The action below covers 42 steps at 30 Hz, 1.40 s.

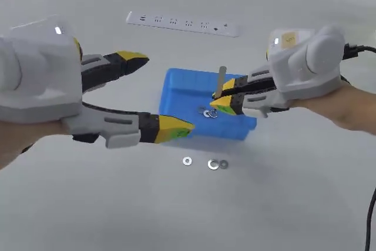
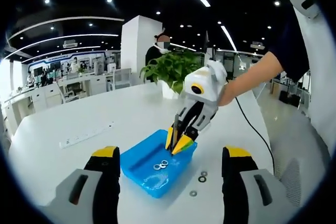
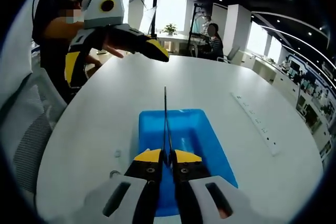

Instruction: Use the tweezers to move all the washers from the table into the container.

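Observation:
My right gripper (image 1: 224,103) is shut on thin metal tweezers (image 1: 220,82) and hovers over a blue container (image 1: 179,86). In the right gripper view the tweezers (image 3: 165,114) run edge-on forward from the shut gripper (image 3: 168,156) above the container (image 3: 197,140). I see no washer in the tweezers. A few washers (image 1: 208,113) lie inside the container. Three more washers (image 1: 212,164) rest on the white table just in front of it. My left gripper (image 1: 154,94) is open and empty, left of the container. In its own view the left gripper (image 2: 170,153) frames the container (image 2: 142,174).
A white power strip (image 1: 182,23) lies on the table beyond the container. A potted plant (image 2: 170,69) stands at the table's far end, with a person behind it. The right gripper's black cable (image 1: 371,216) trails down the right side.

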{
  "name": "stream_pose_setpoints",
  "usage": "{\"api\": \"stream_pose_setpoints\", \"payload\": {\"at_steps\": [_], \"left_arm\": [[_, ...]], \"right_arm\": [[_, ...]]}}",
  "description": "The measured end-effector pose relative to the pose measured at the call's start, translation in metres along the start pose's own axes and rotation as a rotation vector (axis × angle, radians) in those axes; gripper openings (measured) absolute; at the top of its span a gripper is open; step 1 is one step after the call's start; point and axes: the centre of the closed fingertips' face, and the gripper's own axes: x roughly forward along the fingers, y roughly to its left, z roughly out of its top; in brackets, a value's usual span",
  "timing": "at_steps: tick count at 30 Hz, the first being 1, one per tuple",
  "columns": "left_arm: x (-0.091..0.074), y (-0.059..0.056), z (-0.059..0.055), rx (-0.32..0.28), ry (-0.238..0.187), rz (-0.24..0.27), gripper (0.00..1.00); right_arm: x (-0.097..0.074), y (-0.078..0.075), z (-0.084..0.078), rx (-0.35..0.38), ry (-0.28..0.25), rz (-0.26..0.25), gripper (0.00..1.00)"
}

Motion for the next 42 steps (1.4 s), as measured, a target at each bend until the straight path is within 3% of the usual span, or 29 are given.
{"api": "stream_pose_setpoints", "payload": {"at_steps": [4,9,11,13,14,18,22,24,27,29,32,33,36,42], "left_arm": [[0.021,-0.013,0.011,-0.031,-0.018,-0.137,0.72],[0.042,-0.018,0.012,0.021,0.01,-0.197,0.58],[0.046,-0.021,0.014,0.015,0.008,-0.229,0.52],[0.048,-0.03,0.02,-0.013,-0.015,-0.303,0.49],[0.049,-0.034,0.023,-0.06,-0.029,-0.339,0.49],[0.055,-0.026,0.017,-0.001,0.008,-0.316,0.45],[0.057,-0.02,0.018,0.012,0.002,-0.323,0.22],[0.056,-0.022,0.022,-0.004,-0.004,-0.359,0.15],[0.056,-0.023,0.021,0.03,0.019,-0.387,0.1],[0.057,-0.025,0.013,0.083,0.07,-0.406,0.08],[0.057,-0.036,0.018,0.081,0.053,-0.425,0.07],[0.057,-0.037,0.019,0.129,0.049,-0.424,0.07],[0.059,-0.037,0.021,0.174,0.045,-0.407,0.05],[0.063,-0.039,0.026,0.217,0.039,-0.384,0.04]], "right_arm": [[0.0,0.004,-0.001,-0.011,0.005,0.009,0.08],[0.001,0.008,-0.001,-0.028,0.007,0.022,0.08],[0.002,0.008,0.0,-0.034,0.007,0.024,0.08],[0.002,0.008,0.002,-0.038,0.003,0.025,0.08],[0.002,0.008,0.003,-0.039,0.0,0.025,0.08],[0.002,0.009,0.007,-0.042,-0.011,0.032,0.08],[0.002,0.011,0.009,-0.056,-0.009,0.04,0.08],[0.002,0.011,0.009,-0.059,-0.008,0.043,0.08],[0.001,0.012,0.011,-0.055,-0.013,0.044,0.08],[0.001,0.012,0.011,-0.057,-0.011,0.045,0.08],[0.001,0.012,0.012,-0.063,-0.011,0.049,0.08],[0.0,0.014,0.012,-0.062,-0.011,0.055,0.08],[0.0,0.016,0.012,-0.061,-0.012,0.056,0.09],[-0.002,0.011,0.013,-0.06,-0.004,0.023,0.11]]}}
